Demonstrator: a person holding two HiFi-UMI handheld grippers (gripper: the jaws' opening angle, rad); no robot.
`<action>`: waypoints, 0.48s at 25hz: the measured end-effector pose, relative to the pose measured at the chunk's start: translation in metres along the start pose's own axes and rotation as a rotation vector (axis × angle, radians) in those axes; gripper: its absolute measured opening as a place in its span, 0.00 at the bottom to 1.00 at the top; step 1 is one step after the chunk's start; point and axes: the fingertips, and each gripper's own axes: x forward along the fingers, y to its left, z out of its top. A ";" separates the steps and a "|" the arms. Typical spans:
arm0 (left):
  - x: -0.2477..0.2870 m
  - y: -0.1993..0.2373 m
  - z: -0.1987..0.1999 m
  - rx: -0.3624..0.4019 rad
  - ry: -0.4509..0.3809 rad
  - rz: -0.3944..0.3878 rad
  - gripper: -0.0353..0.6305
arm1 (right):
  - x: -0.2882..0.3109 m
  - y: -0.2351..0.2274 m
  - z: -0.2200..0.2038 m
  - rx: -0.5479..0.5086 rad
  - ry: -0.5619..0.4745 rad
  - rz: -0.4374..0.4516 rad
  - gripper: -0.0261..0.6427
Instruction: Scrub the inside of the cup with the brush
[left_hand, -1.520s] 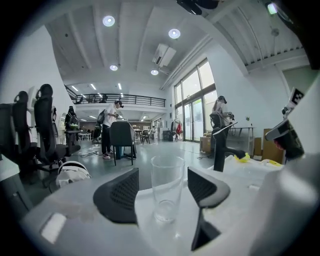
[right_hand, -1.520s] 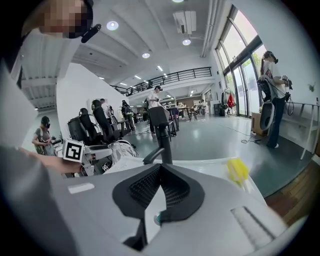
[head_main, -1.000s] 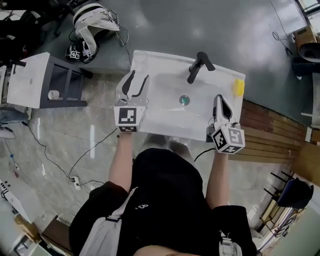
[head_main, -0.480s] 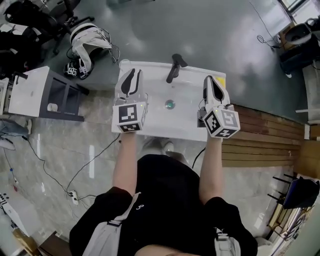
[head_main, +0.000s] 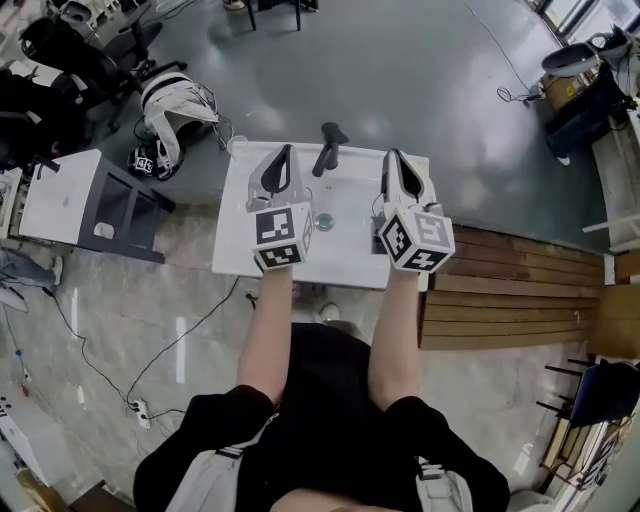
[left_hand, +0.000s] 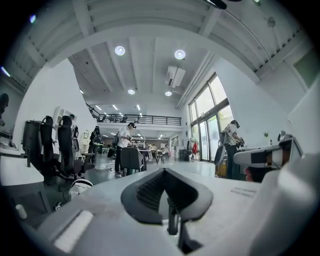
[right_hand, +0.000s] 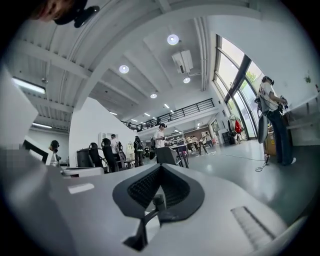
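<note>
Glossy white sink (head_main: 232, 242) (ceramic, by its sheen), matt black faucet (head_main: 328, 146), slatted wooden decking (head_main: 505, 292), polished grey floor (head_main: 420, 70).

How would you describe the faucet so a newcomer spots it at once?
Find the white sink in the middle of the head view. At its far edge, between the tips of the left gripper and right gripper, stands the faucet. It is the sink's only black fixture, a bent stalk, unlike the small round drain below it.

left gripper (head_main: 283, 153): jaws just snapped closed, nothing between them
right gripper (head_main: 393, 157): sits nearer the left one now
both: lifted way higher above the sink (head_main: 236, 250)
</note>
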 end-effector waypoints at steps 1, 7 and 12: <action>-0.002 -0.007 0.000 -0.008 0.003 -0.004 0.05 | -0.005 0.001 -0.001 -0.015 0.003 -0.002 0.03; -0.014 -0.032 0.003 -0.022 0.009 -0.023 0.05 | -0.021 0.014 -0.006 -0.099 0.022 0.018 0.03; -0.019 -0.045 -0.002 -0.028 0.019 -0.044 0.05 | -0.029 0.013 -0.007 -0.124 0.030 0.035 0.03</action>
